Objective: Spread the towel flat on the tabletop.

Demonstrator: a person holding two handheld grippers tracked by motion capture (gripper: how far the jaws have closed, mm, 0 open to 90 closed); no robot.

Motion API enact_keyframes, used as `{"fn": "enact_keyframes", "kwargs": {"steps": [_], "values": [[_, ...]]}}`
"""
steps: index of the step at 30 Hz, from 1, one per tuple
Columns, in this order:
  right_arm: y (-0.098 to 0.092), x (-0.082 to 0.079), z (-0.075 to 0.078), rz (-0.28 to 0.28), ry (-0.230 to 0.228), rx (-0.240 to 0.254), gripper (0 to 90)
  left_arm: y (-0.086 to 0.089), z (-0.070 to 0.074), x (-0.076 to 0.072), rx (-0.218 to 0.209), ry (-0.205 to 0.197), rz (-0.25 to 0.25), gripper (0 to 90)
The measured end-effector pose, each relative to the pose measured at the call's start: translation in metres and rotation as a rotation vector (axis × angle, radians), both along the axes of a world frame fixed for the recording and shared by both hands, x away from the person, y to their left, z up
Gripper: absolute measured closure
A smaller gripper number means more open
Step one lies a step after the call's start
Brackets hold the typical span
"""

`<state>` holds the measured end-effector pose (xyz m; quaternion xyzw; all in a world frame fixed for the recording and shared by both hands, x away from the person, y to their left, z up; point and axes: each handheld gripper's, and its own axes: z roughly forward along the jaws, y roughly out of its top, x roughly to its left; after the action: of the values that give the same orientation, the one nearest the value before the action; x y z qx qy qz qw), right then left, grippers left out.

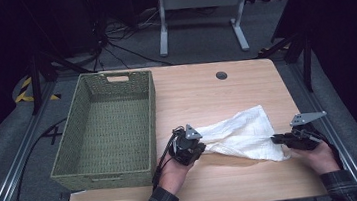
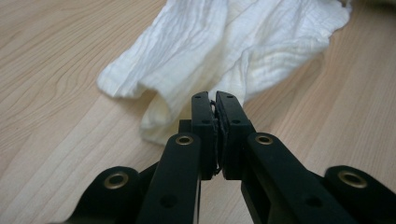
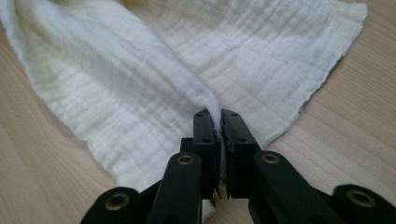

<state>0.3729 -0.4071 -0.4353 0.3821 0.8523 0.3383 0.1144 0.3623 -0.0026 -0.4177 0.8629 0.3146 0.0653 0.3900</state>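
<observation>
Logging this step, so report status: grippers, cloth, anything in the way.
Left gripper shut on cloth; right gripper shut on its other end. Cloth stretched between them over the table. Basket stands left, apart; nothing in the way.

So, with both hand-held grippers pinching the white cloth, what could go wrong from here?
1. Each hand-held gripper, left and right, pinches only a thin bit of cloth, so a pull might slip it free.
2. The cloth sags onto the table and could drag.
3. It may snag the basket rim.
</observation>
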Motion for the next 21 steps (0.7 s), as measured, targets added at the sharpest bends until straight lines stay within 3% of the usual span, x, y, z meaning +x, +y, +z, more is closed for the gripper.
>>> {"fn": "enact_keyframes", "kwargs": {"steps": [3,8,13,18,21], "values": [[-0.001,0.002,-0.002,-0.001,-0.002,0.007,75.5,-0.002,-0.002,-0.001,0.01,0.006,-0.005,86.9],[-0.001,-0.007,0.008,0.015,-0.053,0.058,70.6,-0.004,-0.003,-0.002,0.018,0.016,-0.02,86.8],[-0.001,-0.021,0.009,0.052,-0.063,0.067,78.7,-0.003,-0.006,-0.002,0.022,0.029,-0.022,86.8],[0.004,-0.033,0.001,0.116,-0.026,0.07,85.6,-0.002,-0.008,-0.003,0.037,0.04,-0.029,86.8],[0.01,-0.036,-0.006,0.146,0.011,0.029,88.2,-0.004,-0.012,-0.005,0.031,0.04,-0.036,86.8]]}}
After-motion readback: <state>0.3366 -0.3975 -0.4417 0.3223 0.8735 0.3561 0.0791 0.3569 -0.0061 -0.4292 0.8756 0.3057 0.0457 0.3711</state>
